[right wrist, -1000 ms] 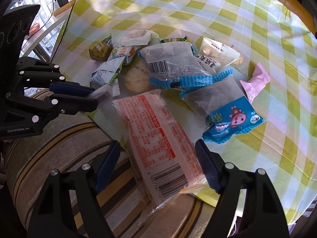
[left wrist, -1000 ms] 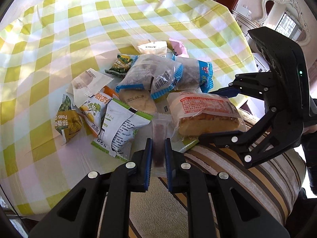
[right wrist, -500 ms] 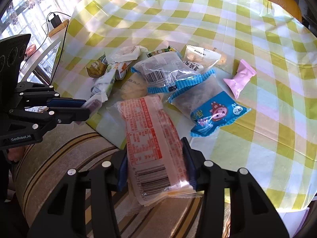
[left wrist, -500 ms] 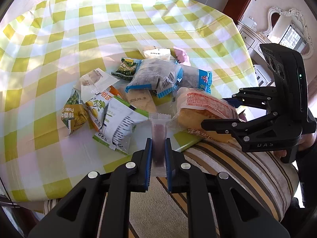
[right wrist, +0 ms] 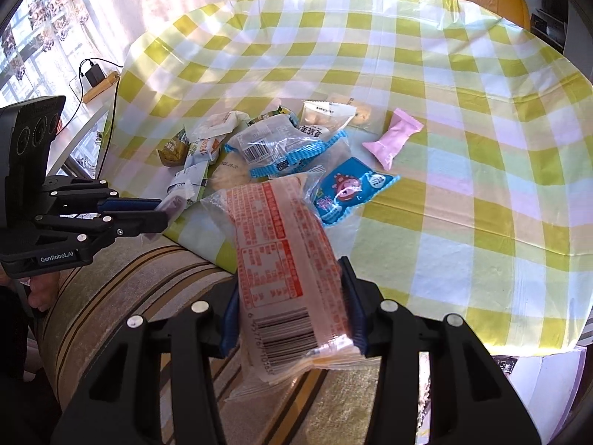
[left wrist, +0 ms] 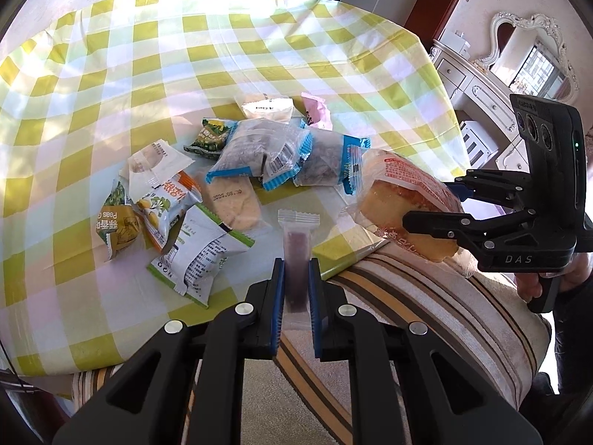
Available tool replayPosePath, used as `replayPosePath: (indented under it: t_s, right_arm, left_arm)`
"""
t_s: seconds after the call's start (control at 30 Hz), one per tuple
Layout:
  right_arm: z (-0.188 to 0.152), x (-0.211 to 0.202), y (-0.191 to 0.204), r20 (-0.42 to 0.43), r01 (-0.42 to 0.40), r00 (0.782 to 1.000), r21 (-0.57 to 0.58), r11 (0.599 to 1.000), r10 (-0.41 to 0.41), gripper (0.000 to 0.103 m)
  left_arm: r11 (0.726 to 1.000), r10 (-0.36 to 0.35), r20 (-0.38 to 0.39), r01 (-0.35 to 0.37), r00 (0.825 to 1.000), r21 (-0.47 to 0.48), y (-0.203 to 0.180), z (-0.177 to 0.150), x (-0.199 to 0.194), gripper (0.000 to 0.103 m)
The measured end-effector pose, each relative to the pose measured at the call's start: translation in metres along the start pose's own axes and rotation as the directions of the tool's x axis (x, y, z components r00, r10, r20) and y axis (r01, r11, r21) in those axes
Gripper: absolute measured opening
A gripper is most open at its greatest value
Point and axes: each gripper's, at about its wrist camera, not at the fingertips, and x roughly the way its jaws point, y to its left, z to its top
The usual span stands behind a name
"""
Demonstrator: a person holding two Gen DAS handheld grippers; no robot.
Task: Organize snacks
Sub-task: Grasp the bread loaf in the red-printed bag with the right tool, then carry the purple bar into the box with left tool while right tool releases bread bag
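Right gripper (right wrist: 292, 319), fingers closed on clear-wrapped, red-printed bread pack (right wrist: 285, 256), is holding it off the green-checked tabletop (right wrist: 463, 204), prob. for sorting. Left gripper (left wrist: 296, 296) is pinching thin clear sachet w/ purple filling (left wrist: 296, 259) near the edge; other snack packs (left wrist: 237, 155) are lying piled mid-tabletop.

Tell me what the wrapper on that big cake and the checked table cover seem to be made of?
Cake wrapper: thin clear plastic film, glossy; cake shows through, edges crinkle. Table cover: probably wipe-clean plastic sheet; it shines in sunlight and keeps sharp fold creases, though coated cloth is possible.
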Motion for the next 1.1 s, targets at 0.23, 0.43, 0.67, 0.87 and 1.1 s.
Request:
replayPosePath:
  t_s: [0.23,0.43,0.67,0.87,1.1]
  right_arm:
    - [-0.020,-0.028,-0.044,0.043,0.092,0.994,0.117,0.989,-0.097,0.046]
    - [-0.048,-0.056,-0.092,0.053,0.187,0.977,0.235,0.954,-0.204,0.047]
    - [-0.088,-0.078,-0.139,0.006,0.326,0.937,0.344,0.880,-0.350,0.047]
    - [-0.121,-0.074,-0.168,-0.068,0.410,0.904,0.423,0.808,-0.423,0.047]
    - [-0.151,-0.051,-0.180,-0.152,0.440,0.894,0.468,0.766,-0.421,0.047]
  left_arm:
    - [0.996,-0.054,0.010,0.053,0.999,0.065,-0.040,0.021,0.013,0.011]
    - [0.982,-0.124,-0.011,0.124,0.992,0.145,-0.093,0.042,0.038,0.011]
    - [0.945,-0.221,-0.090,0.236,0.971,0.224,-0.165,0.061,0.080,0.011]
    - [0.928,-0.257,-0.201,0.300,0.945,0.221,-0.214,0.065,0.126,0.011]
    - [0.942,-0.226,-0.279,0.282,0.933,0.181,-0.238,0.065,0.166,0.011]
